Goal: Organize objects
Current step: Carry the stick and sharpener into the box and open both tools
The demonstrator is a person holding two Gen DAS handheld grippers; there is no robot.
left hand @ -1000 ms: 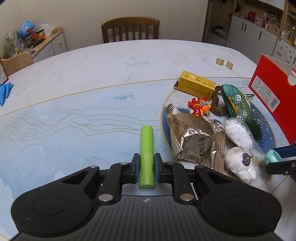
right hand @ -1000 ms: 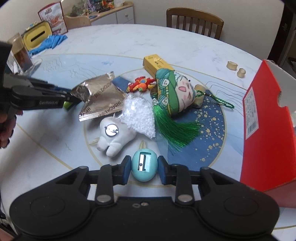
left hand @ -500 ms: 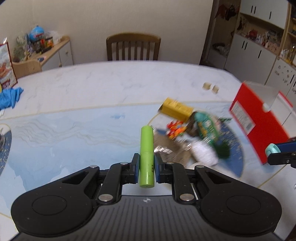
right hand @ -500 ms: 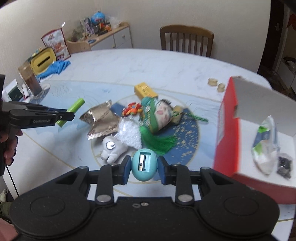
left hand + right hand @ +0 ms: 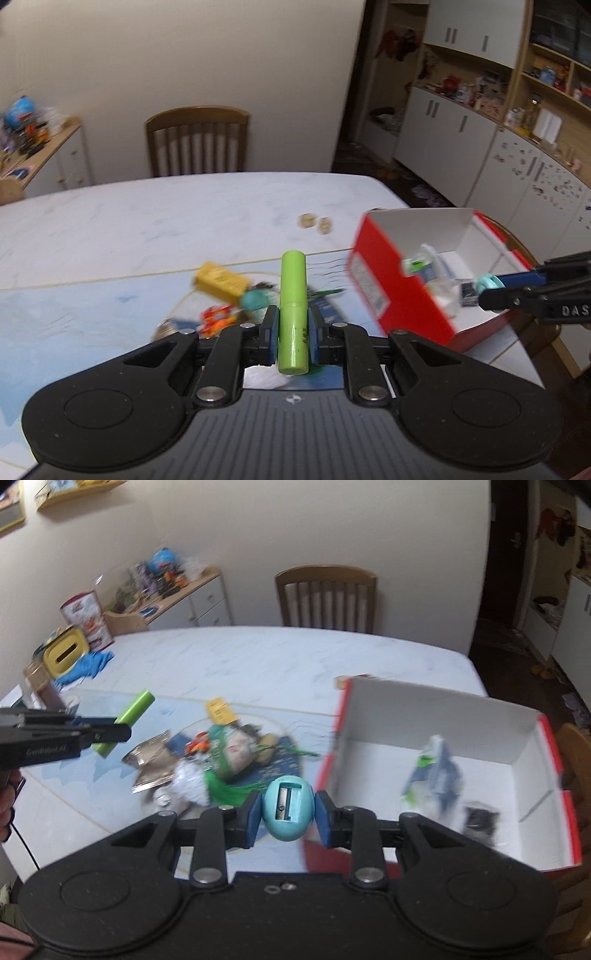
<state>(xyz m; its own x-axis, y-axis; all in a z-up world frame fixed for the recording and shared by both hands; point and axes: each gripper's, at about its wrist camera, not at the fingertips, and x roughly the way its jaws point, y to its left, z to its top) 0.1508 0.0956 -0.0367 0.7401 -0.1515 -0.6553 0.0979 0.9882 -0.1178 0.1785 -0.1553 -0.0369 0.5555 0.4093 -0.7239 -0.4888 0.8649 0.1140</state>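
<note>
Gripping green tube point(image 5: 293, 310) and teal sharpener point(image 5: 288, 808): left tongs point(image 5: 292, 334), right tongs point(image 5: 288, 818), above marble table point(image 5: 147, 218).

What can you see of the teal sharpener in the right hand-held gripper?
The teal egg-shaped plastic pencil sharpener shows a rectangular recess with a metal blade and screw facing the camera. It sits upright, clamped on both sides by the blue pads of the right hand-held gripper, held in the air beside the open red cardboard box. Nothing else touches it.
</note>
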